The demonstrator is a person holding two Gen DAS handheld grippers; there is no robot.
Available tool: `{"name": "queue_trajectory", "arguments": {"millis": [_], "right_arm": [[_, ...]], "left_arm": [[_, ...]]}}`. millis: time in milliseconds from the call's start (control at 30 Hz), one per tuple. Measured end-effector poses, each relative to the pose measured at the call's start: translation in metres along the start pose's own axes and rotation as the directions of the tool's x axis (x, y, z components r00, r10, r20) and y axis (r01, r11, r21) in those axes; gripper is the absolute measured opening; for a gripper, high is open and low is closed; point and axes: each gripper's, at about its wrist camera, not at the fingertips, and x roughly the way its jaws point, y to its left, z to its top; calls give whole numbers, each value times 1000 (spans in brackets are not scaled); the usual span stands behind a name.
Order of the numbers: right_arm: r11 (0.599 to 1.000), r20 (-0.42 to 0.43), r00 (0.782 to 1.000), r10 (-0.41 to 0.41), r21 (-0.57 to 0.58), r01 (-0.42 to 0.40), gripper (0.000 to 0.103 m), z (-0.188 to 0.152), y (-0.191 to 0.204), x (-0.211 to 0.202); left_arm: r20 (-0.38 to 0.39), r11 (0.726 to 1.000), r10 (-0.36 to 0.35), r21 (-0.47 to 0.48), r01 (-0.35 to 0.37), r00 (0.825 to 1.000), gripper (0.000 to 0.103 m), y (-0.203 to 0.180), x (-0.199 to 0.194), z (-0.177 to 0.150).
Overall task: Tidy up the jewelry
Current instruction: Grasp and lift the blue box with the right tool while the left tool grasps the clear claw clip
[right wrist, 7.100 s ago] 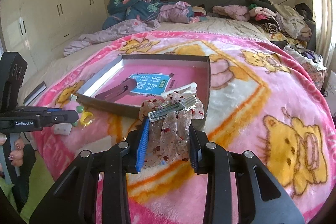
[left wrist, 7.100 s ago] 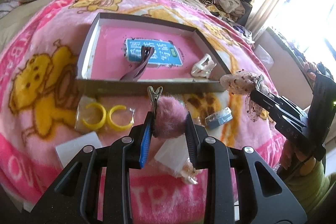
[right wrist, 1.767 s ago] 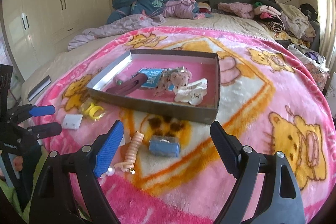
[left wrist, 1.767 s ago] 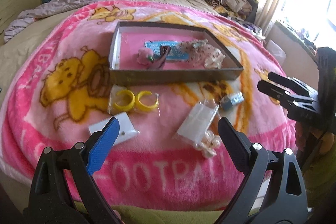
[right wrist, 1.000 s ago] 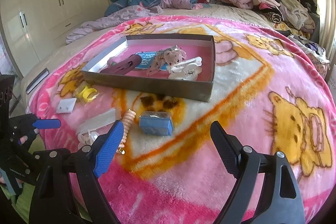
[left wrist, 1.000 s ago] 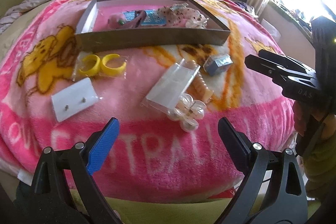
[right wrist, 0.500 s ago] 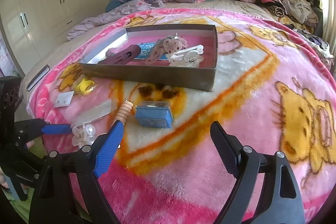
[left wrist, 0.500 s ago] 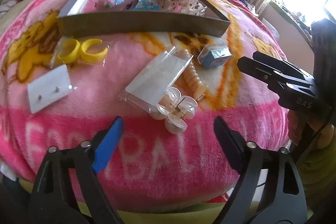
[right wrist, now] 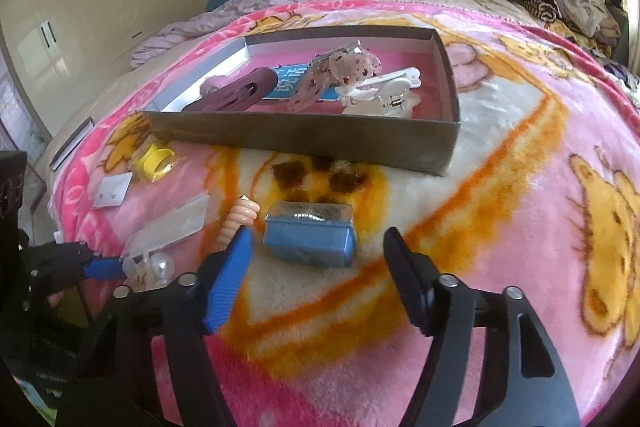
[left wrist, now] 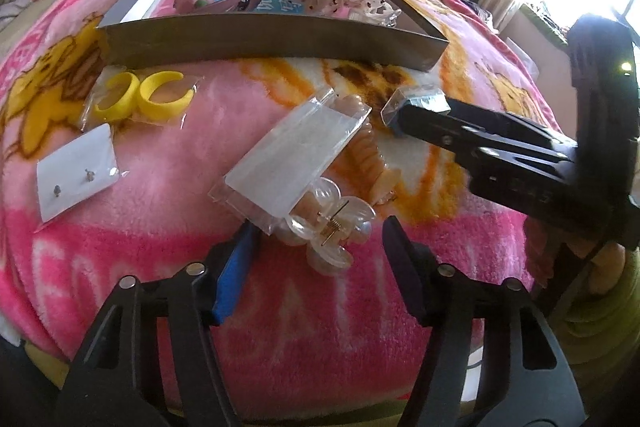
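Clear claw clip [left wrist: 328, 227] sits between left gripper [left wrist: 316, 251] fingers, blue box [right wrist: 310, 233] between right gripper [right wrist: 318, 259] fingers; both closing, ungripped

Between the left gripper's [left wrist: 318, 247] matt black plastic fingers lies a clear hair claw [left wrist: 326, 225] of glossy see-through plastic with a thin brass-coloured wire spring. Just beyond it, a clear film packet [left wrist: 290, 155] shines smooth over white card. Everything rests on a fluffy, deep-pile fleece blanket [left wrist: 168, 147]. Ahead of the right gripper [right wrist: 316, 265], whose left pad is ribbed blue rubber-like material, sits a blue box [right wrist: 310, 233] with a glossy transparent lid. Farther off, the tray [right wrist: 304, 137] looks like dull grey cardboard.
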Motion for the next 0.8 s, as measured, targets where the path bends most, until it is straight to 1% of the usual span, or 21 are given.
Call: {"name": "queue_trajectory", "arguments": {"millis": [33, 100, 133, 167, 333, 567, 800], "right_arm": [[1000, -7, 1000, 0, 4, 0, 54, 0, 0, 4], [1000, -12, 1000, -1, 8, 1, 48, 1, -1, 8], [1000, -11, 1000, 0, 9, 0, 47, 1, -1, 9], [1000, -8, 1000, -3, 9, 3, 47, 1, -1, 9], [1000, 5, 1000, -12, 28, 12, 47, 1, -7, 7], [999, 12, 1000, -17, 43, 16, 46, -4, -13, -2], [999, 10, 1000, -23, 44, 23, 46, -9, -13, -12]], "left_arm": [[2, 1000, -1, -4, 1, 1000, 51, 0, 0, 1], [4, 1000, -1, -3, 1, 1000, 46, 0, 1, 3], [4, 1000, -3, -2, 3, 1000, 43, 0, 2, 4], [4, 1000, -7, 0, 7, 1000, 40, 0, 3, 4], [8, 1000, -10, 21, 9, 1000, 40, -3, 4, 5], [7, 999, -31, 29, 31, 999, 40, 0, -6, 0], [5, 999, -24, 27, 24, 1000, 40, 8, -18, -9]]}}
